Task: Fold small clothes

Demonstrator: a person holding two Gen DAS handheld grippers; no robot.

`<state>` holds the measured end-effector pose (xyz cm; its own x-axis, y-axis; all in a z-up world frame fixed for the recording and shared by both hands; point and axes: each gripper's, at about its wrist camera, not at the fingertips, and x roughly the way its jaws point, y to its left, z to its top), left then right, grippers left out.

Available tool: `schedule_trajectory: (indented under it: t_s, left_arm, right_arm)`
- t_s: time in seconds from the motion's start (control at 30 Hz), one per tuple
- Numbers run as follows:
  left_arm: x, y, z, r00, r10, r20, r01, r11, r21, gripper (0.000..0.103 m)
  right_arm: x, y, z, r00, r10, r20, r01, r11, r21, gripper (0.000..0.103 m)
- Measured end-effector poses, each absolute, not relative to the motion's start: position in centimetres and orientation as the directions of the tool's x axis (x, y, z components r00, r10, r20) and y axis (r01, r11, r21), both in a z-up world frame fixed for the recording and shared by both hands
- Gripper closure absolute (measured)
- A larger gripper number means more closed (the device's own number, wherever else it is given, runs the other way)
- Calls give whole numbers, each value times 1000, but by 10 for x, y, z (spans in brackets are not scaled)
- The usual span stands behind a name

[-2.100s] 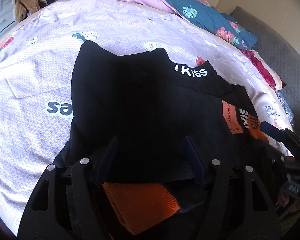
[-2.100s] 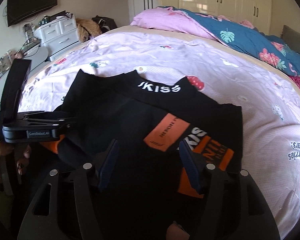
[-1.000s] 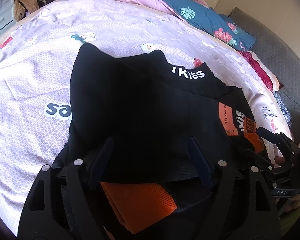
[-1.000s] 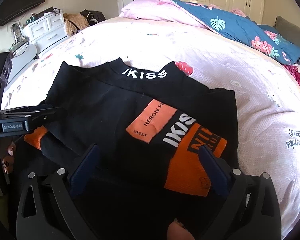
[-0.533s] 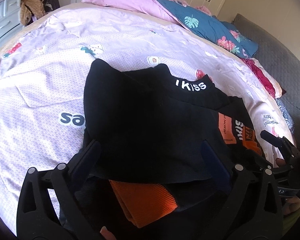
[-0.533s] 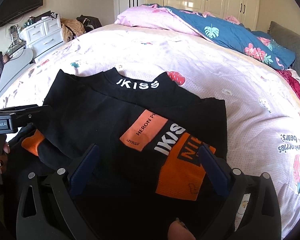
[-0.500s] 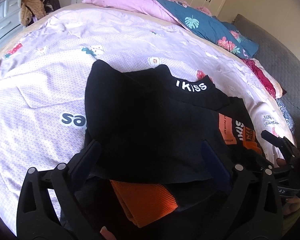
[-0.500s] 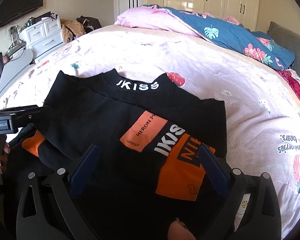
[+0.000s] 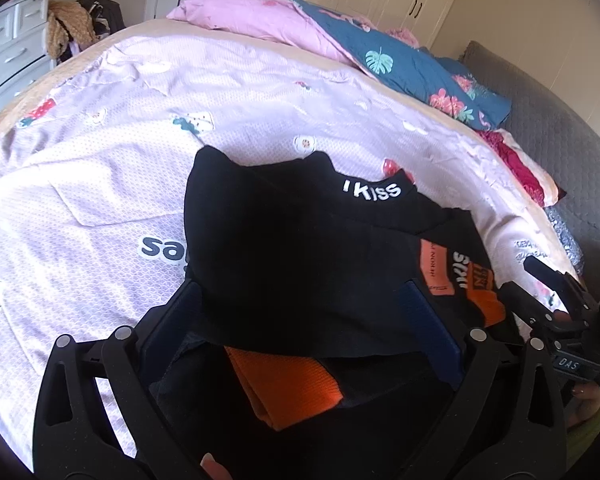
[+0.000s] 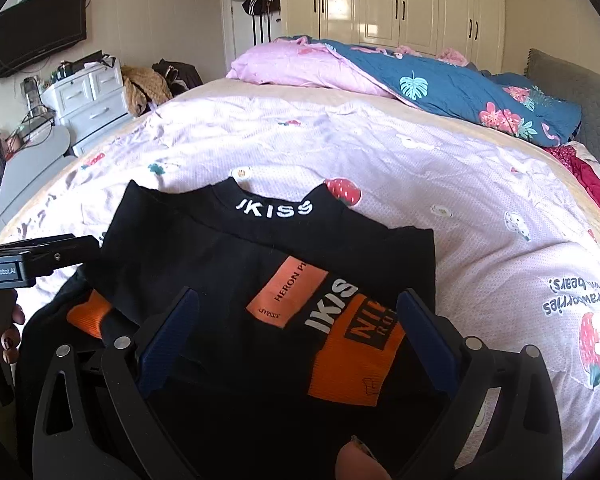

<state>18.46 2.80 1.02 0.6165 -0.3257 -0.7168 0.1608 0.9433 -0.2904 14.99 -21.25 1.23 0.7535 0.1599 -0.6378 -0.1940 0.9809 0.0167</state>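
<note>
A black sweater [image 10: 228, 264] with white lettering on its collar and orange patches lies partly folded on the pink printed bedspread [image 10: 440, 184], filling the centre-to-6-o'clock part of the right wrist view. An orange ribbed cuff [image 9: 288, 384] pokes from under its near edge, toward 6 o'clock in the left wrist view.

The left gripper [image 9: 300, 320] has its jaws spread wide with nothing pinched; the pads do not grip the cloth that lies between and beneath them. The right gripper [image 10: 296, 324] is likewise wide apart above the sweater's orange patch, gripping nothing.

Farther out, a pink and blue floral duvet [image 10: 440, 76] is heaped at about 1 o'clock, white drawers [image 10: 88, 100] stand at 10 o'clock, and cream wardrobe doors [image 10: 400, 4] rise at 12.
</note>
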Motion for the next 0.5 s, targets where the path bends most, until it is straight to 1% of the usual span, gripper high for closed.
schedule_trajectory:
  t_s: [0.27, 0.5]
  left_arm:
    - [164, 27, 33, 662, -330, -673, 178, 941, -286, 9]
    - [138, 25, 36, 666, -334, -667, 182, 940, -289, 9]
  right_arm:
    - [135, -215, 34, 783, 164, -600, -192, 981, 17, 4]
    - [112, -228, 43, 794, 152, -588, -171, 985, 24, 4]
